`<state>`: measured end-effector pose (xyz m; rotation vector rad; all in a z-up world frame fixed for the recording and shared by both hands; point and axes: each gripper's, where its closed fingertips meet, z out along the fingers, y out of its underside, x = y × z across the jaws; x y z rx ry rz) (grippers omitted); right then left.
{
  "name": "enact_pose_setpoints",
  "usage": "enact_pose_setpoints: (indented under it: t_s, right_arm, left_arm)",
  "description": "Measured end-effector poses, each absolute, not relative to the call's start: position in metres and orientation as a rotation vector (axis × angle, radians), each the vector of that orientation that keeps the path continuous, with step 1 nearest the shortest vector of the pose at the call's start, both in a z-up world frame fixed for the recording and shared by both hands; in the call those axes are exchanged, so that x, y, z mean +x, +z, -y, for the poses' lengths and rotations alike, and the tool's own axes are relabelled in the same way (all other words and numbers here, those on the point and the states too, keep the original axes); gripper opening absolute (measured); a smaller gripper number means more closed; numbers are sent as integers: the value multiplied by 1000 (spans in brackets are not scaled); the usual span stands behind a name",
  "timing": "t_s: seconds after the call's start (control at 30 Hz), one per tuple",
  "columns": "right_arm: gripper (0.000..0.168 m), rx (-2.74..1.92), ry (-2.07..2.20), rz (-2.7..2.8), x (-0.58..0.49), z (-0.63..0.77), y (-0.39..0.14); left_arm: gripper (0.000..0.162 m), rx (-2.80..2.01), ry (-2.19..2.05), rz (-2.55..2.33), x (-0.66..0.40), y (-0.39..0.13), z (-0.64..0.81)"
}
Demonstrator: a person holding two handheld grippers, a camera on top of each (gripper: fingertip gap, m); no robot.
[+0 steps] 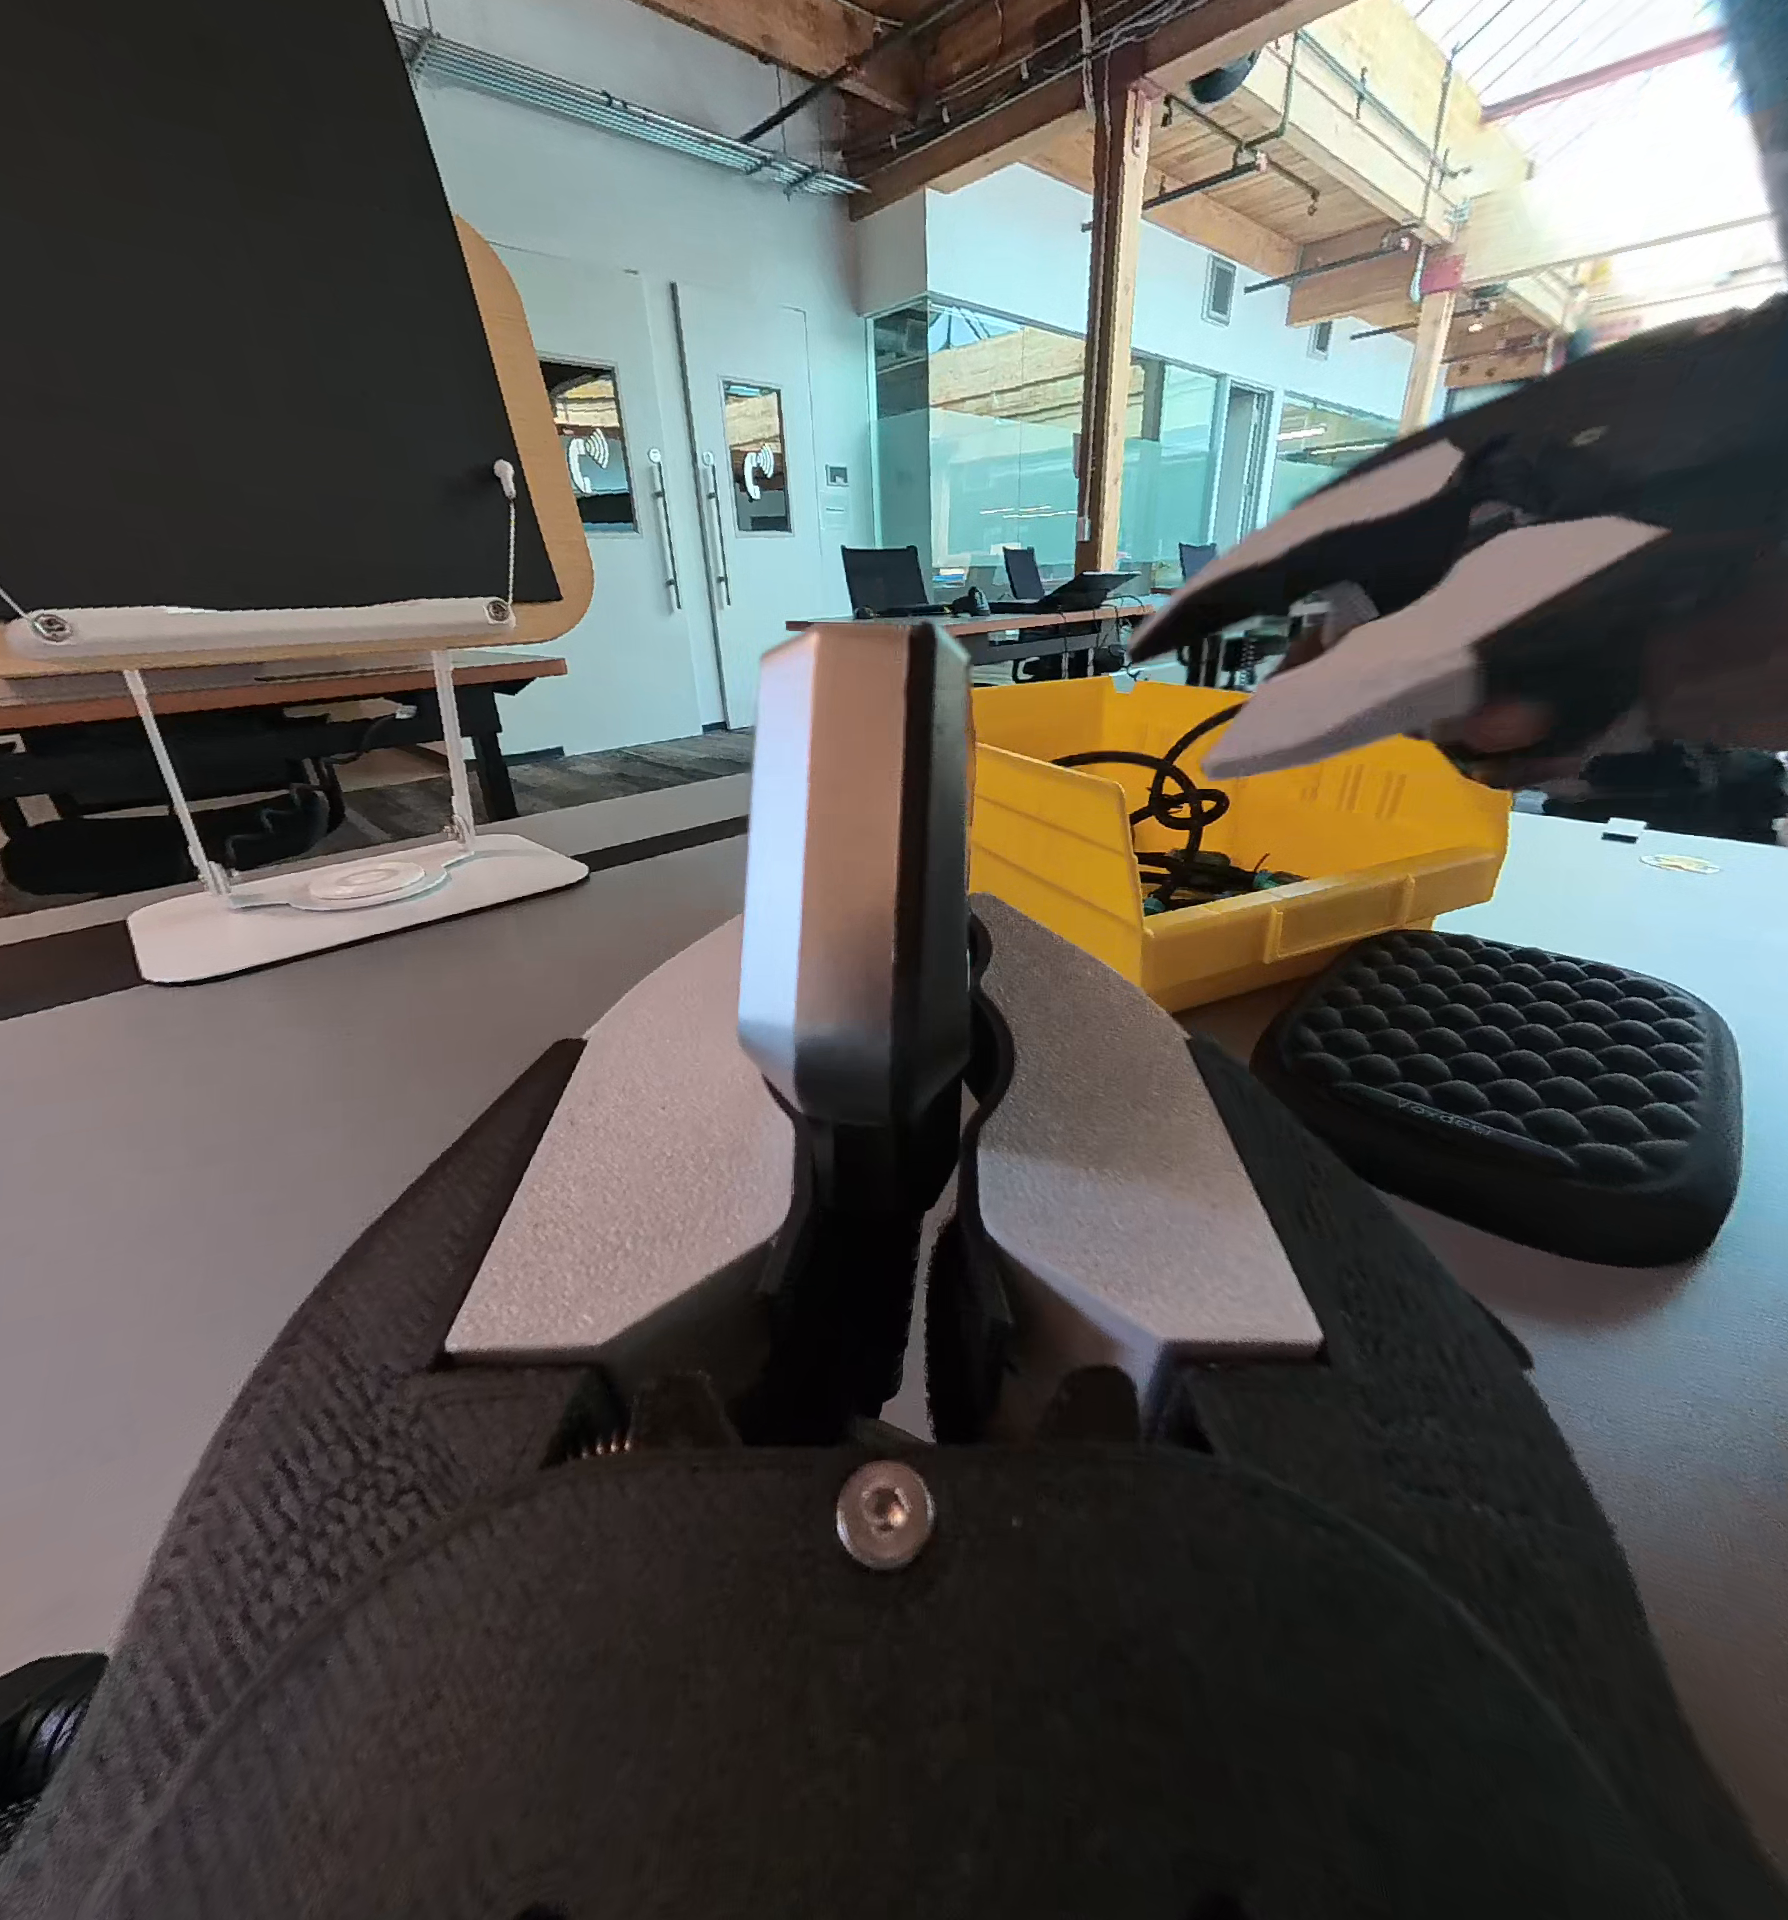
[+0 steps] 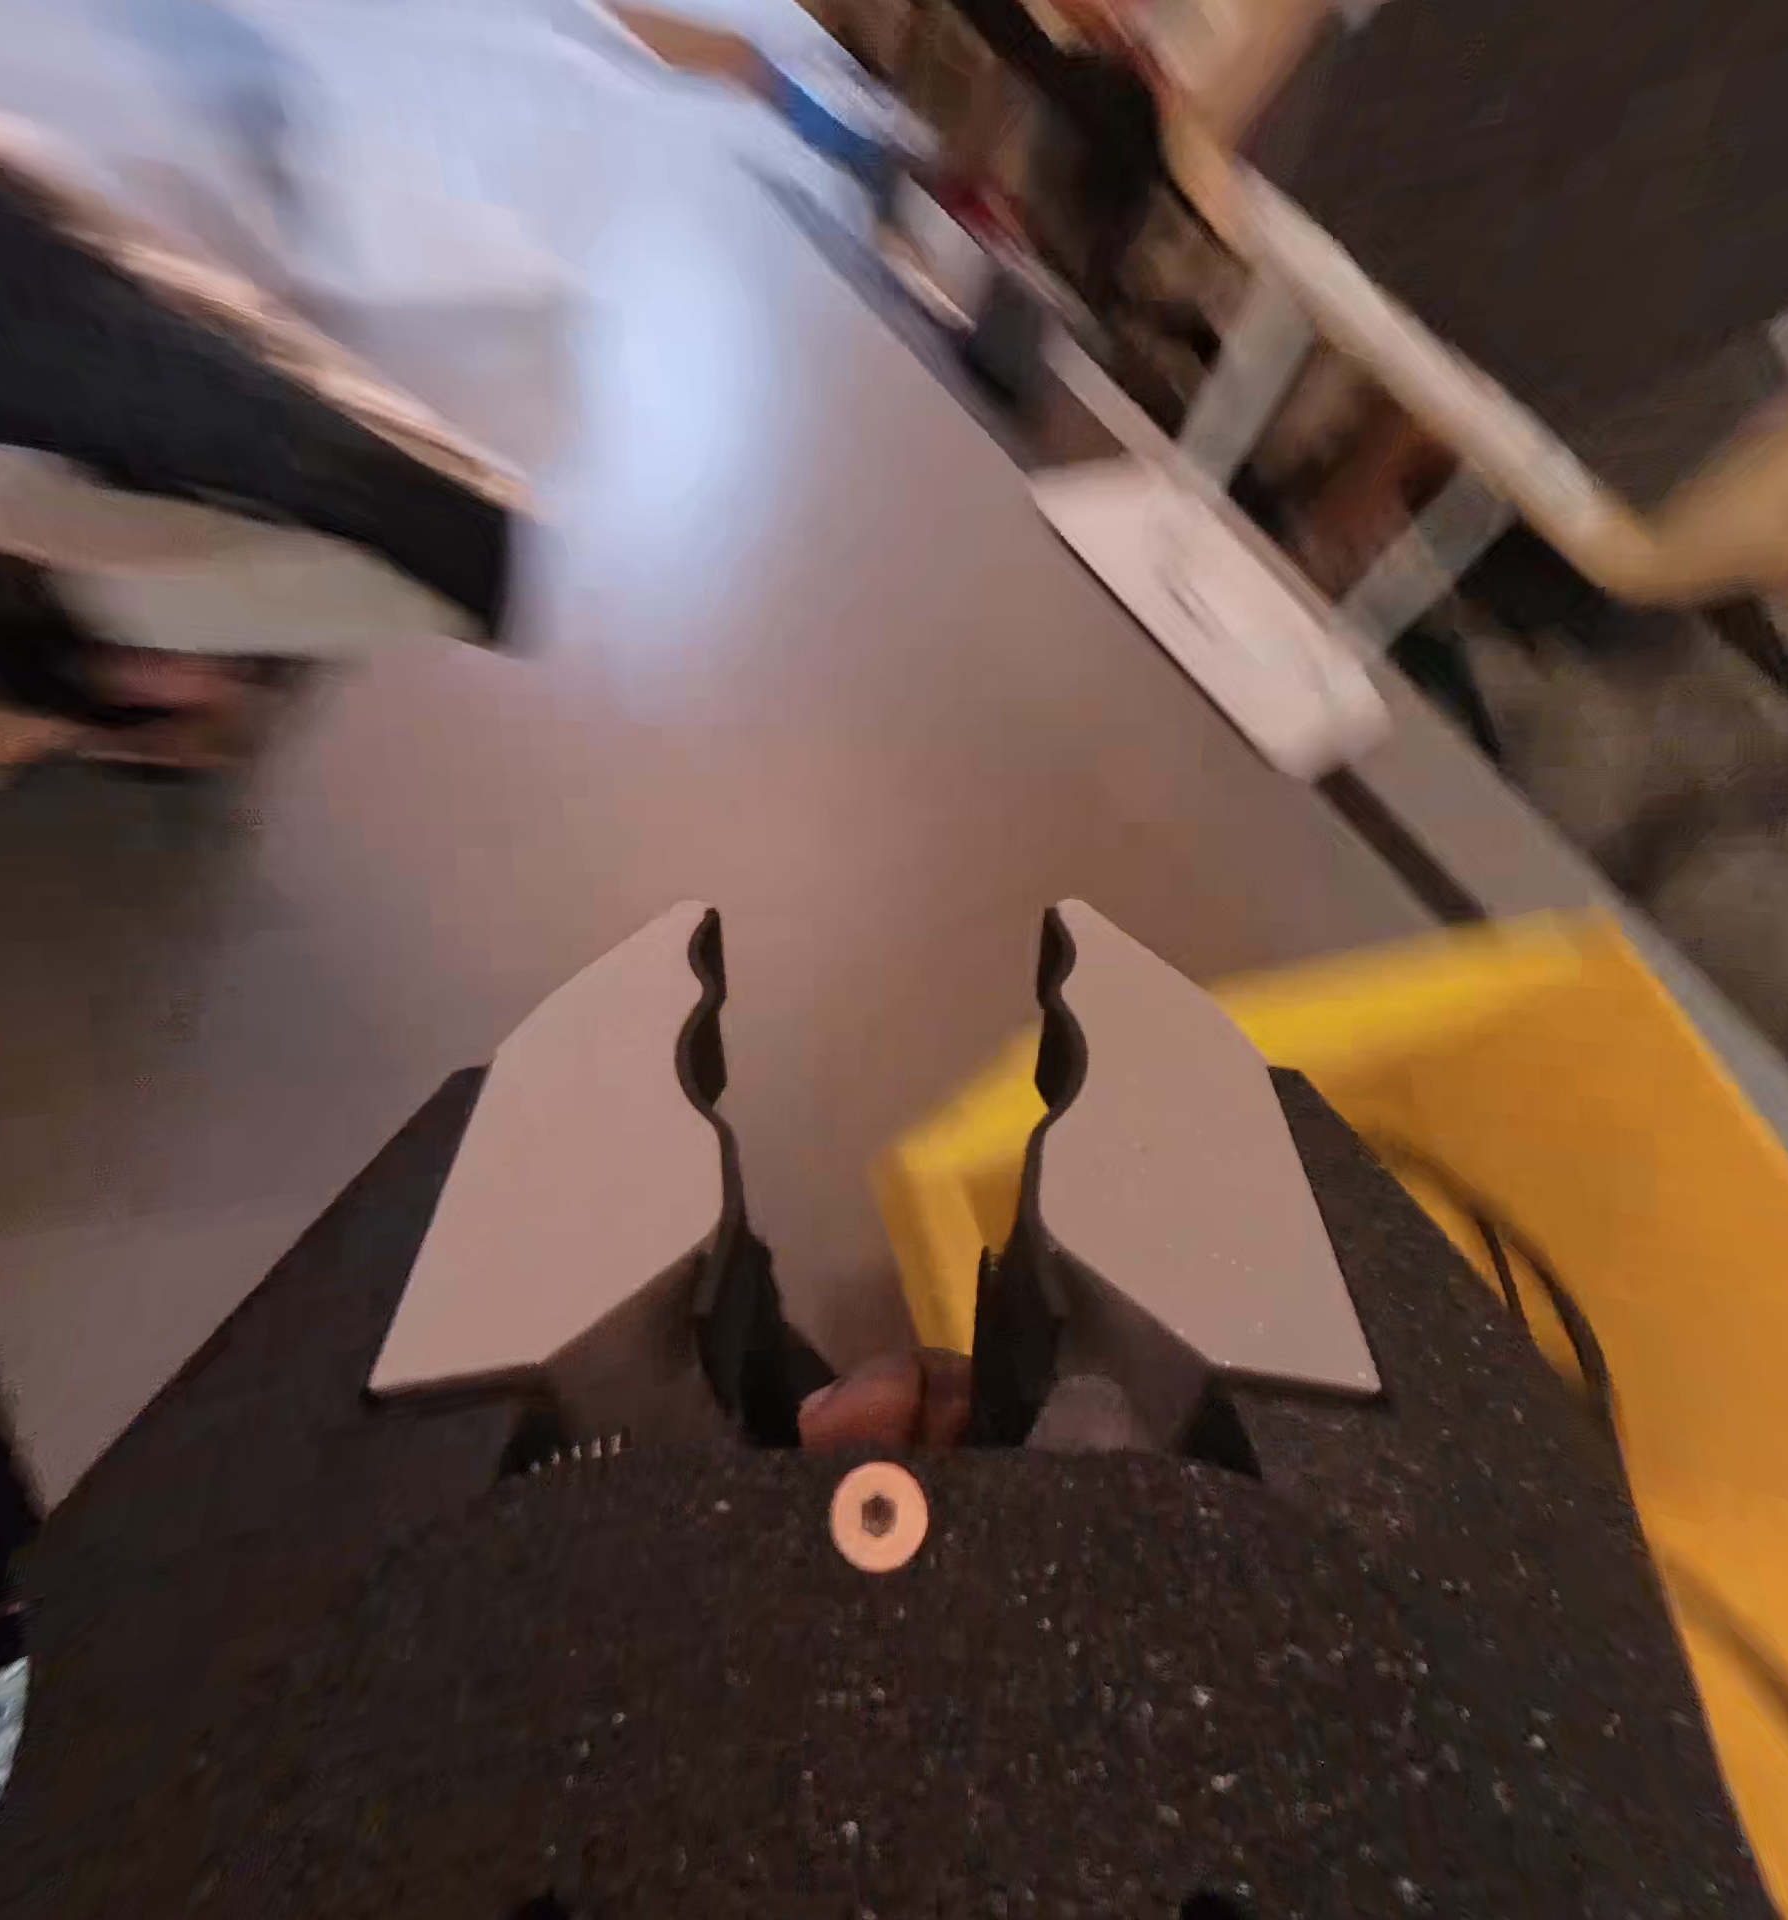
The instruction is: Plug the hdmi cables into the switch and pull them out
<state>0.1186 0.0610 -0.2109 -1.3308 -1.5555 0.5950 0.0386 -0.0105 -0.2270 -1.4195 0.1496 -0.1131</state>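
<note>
Two grippers at work: our left gripper (image 1: 874, 1049) clamps switch (image 1: 848, 862) upright above table (image 1: 246, 1143); our right gripper (image 2: 877, 925), spread and empty, hovers over yellow bin (image 1: 1316, 883) holding cables (image 1: 1186, 805). Next, we judge: pick cable.

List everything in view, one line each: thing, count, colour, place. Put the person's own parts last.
HDMI switch: one, silver and black, upright in the left claw.
Bin: one, yellow, on the table behind the switch.
Cables: a tangle, count unclear, black, inside the bin.
Pad: one, black, quilted, on the table in front of the bin.
Board on stand: one, black with wooden edge, white base, table's far left.
Table: one, grey.
Left claw: black with grey fingers, shut on the switch.
Right claw: same colours, open, empty, beside the bin.
</note>
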Motion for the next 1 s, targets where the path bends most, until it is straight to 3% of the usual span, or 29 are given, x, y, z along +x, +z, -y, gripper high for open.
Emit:
enact_pose_setpoints:
  t_s: [0.17, 0.33, 0.5, 0.87, 1.0]
  right_arm:
    - [53, -738, 748, 1808, 69, 40, -202]
    - [49, -615, 726, 1913, 45, 63, -208]
    - [32, -565, 738, 2051, 55, 68, -221]
    - [25, -523, 519, 1849, 68, 59, -186]
    - [24, -545, 369, 1738, 68, 32, -169]
  left_arm:
    - [24, -1437, -150, -209, 49, -231, 10]
    - [24, -1451, -140, -332, 66, -236, 12]
    - [26, -1455, -133, -447, 81, -240, 14]
    - [70, -1019, 147, -424, 78, -185, 44]
    - [72, -906, 125, -364, 71, -169, 61]
